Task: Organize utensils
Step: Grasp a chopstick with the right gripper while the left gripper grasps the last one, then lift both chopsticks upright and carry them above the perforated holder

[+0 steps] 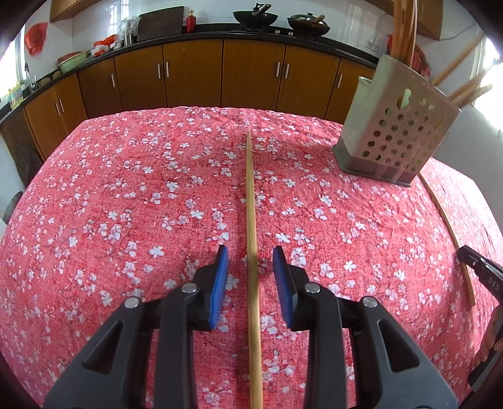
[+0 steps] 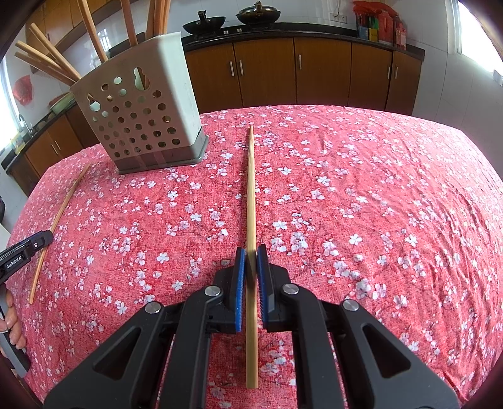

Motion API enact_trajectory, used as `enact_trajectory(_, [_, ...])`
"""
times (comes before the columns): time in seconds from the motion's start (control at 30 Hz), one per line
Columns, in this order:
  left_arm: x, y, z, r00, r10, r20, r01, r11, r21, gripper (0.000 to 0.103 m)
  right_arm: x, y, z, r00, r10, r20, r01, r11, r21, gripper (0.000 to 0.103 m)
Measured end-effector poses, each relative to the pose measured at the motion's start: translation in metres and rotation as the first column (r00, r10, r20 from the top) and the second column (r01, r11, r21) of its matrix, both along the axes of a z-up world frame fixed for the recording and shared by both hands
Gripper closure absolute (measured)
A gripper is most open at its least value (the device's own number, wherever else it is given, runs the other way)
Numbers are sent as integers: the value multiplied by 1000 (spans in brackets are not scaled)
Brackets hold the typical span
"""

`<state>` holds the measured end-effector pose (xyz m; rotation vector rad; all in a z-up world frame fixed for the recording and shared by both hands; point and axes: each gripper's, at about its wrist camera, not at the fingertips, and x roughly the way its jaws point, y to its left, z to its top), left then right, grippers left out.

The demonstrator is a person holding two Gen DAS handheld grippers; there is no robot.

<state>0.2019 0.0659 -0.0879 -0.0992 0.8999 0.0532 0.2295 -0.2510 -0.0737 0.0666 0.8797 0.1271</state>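
A wooden chopstick [image 1: 251, 195] lies on the red flowered tablecloth [image 1: 125, 204] and runs straight away from me. My left gripper [image 1: 250, 251] is open around it, with a gap between each blue pad and the wood. My right gripper [image 2: 251, 250] is shut on a second chopstick [image 2: 250, 188], its pads pressed against the wood near the near end. A grey perforated utensil holder [image 2: 141, 116] stands at the back with several chopsticks sticking out of its top. In the left wrist view the holder [image 1: 393, 132] is at the upper right, with the second chopstick [image 1: 446, 226] below it.
Brown kitchen cabinets [image 1: 195, 72] and a dark counter with two woks [image 1: 254, 15] run behind the table. The cloth drops away at the table's far and side edges. A person's hand [image 2: 12, 317] holds the left gripper's handle at the left edge of the right wrist view.
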Motion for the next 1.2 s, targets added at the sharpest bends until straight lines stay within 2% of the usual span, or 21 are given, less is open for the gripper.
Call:
enact_trajectory(0.3, [-19,-8,1,1000,-25,-7,25,999,25,74,-11,2,1,1000,-7,1,7,1000,-12,93])
enact_trajectory(0.33, [-21,-9,2,1000,-27,-8,27,999,32,77,-12,1,2,1000,-6,0,6,1000,-8,93])
enact_trajectory(0.37, [-23,-10,2,1000,-28,-9,28,999,39,86,-13,1,2,1000,-4,-1,4,1000,-5,94])
enact_trajectory(0.43, [-24,-11,2,999,-33,-11,33,999,39,93,-15,0,3,1000,-3,0,3,1000,-4,95])
enact_trajectory(0.67, [-32,-6,6,999,-46,0,46,998,37,95,-24,-6,9,1000,-15,21,15,1000,10,95])
enact_trajectory(0.93, [-45,-4,47,991,-51,120,47,998,29,95,-36,-21,46,989,-40,141,37,999,27,96])
enact_trajectory(1.2, [-51,-4,108,960,-49,274,46,999,15,95,-41,-30,93,960,-64,273,48,997,63,96])
